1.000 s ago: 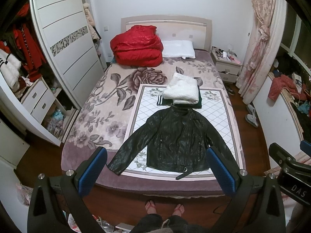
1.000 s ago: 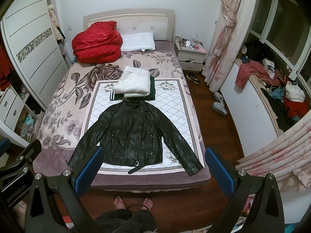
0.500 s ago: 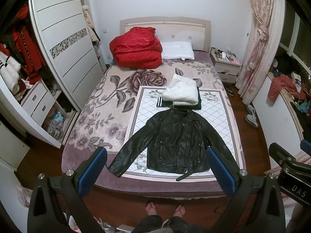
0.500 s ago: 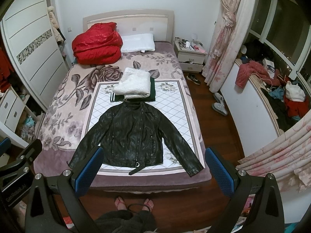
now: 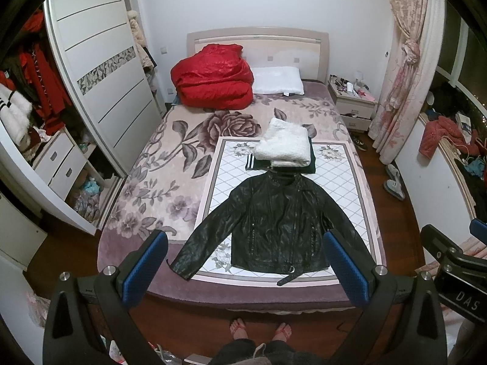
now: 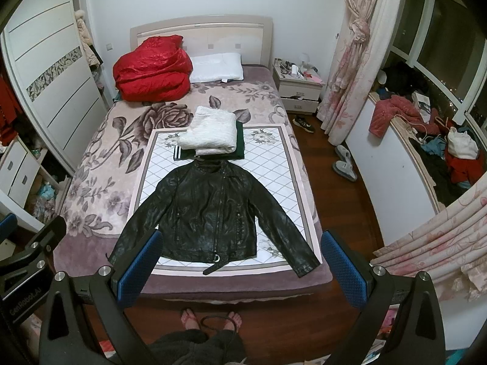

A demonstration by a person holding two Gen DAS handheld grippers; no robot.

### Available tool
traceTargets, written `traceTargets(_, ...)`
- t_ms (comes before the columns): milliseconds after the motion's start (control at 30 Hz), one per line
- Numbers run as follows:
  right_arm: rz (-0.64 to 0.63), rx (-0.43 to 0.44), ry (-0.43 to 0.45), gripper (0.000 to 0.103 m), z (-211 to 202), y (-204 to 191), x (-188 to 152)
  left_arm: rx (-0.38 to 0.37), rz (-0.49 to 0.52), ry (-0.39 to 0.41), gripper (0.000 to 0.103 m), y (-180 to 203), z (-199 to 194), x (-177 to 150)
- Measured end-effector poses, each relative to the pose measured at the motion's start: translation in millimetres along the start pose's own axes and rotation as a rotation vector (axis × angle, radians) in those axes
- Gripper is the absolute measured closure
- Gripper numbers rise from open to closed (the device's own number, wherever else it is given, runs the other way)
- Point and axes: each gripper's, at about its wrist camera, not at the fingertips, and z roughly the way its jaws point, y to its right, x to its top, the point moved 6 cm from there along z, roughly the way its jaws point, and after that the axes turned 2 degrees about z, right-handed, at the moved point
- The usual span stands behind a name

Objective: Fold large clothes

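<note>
A black leather jacket (image 5: 274, 222) lies flat, front up, sleeves spread, on a white quilted mat (image 5: 334, 176) at the foot of the bed; it also shows in the right wrist view (image 6: 213, 213). Behind its collar sits a folded white garment (image 5: 284, 143) on a folded dark green one (image 5: 311, 158). My left gripper (image 5: 245, 266) is open and empty, held high above the bed's foot edge. My right gripper (image 6: 240, 269) is open and empty, at the same height beside it.
A red quilt (image 5: 213, 76) and white pillow (image 5: 278, 80) lie at the headboard. A wardrobe (image 5: 100, 70) stands left, a nightstand (image 5: 353, 100) and curtains (image 5: 408, 70) right. My feet (image 5: 258, 328) stand on the wood floor before the bed.
Both grippers have drifted slightly, so the bed and jacket sit a little lower in the views. The jacket has not moved and both grippers stay open.
</note>
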Motion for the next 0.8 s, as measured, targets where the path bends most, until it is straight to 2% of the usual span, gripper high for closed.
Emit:
traceTargets(200, 0.003, 0.000, 0.000, 0.000, 0.6, 1.1, -0.5, -0.006, 0.001, -0.003, 0.000, 3.1, 0.6, 3.4)
traceTargets(300, 0.018, 0.000, -0.014, 0.000, -6.5, 5.6, 26.1, 0.000, 0.003, 0.005, 0.000, 3.5, 3.0, 7.9)
traceTargets(400, 0.057, 0.007, -0.021, 0.000, 2.3, 7.8, 39.6, 0.018, 0.002, 0.029, 0.000, 1.1, 28.3, 32.8)
traceTargets(433, 0.075, 0.009, -0.021, 0.000, 9.9, 8.9, 43.0, 0.018, 0.005, 0.031, 0.000, -2.9, 35.4, 31.4)
traceTargets(467, 0.107, 0.015, -0.021, 0.000, 20.3, 13.5, 48.2, 0.035, 0.021, 0.040, 0.000, -1.9, 53.3, 42.1)
traceTargets(533, 0.157, 0.014, -0.037, 0.000, 47.3, 15.4, 49.4, 0.059, 0.045, 0.052, 0.000, -3.8, 83.8, 43.4)
traceTargets(633, 0.275, -0.026, -0.134, 0.000, 123.0, 27.4, 23.9, 0.085, 0.078, 0.042, 0.000, -10.5, 130.6, 26.9)
traceTargets(767, 0.418, -0.069, -0.245, 0.000, 217.9, 61.5, -13.2, 0.129, 0.114, -0.044, 0.000, 1.2, 215.7, 8.3)
traceTargets(800, 0.448, -0.084, -0.266, 0.003, 240.3, 71.7, -25.7, 0.136, 0.116, -0.069, 0.000, 4.8, 235.4, 1.7)
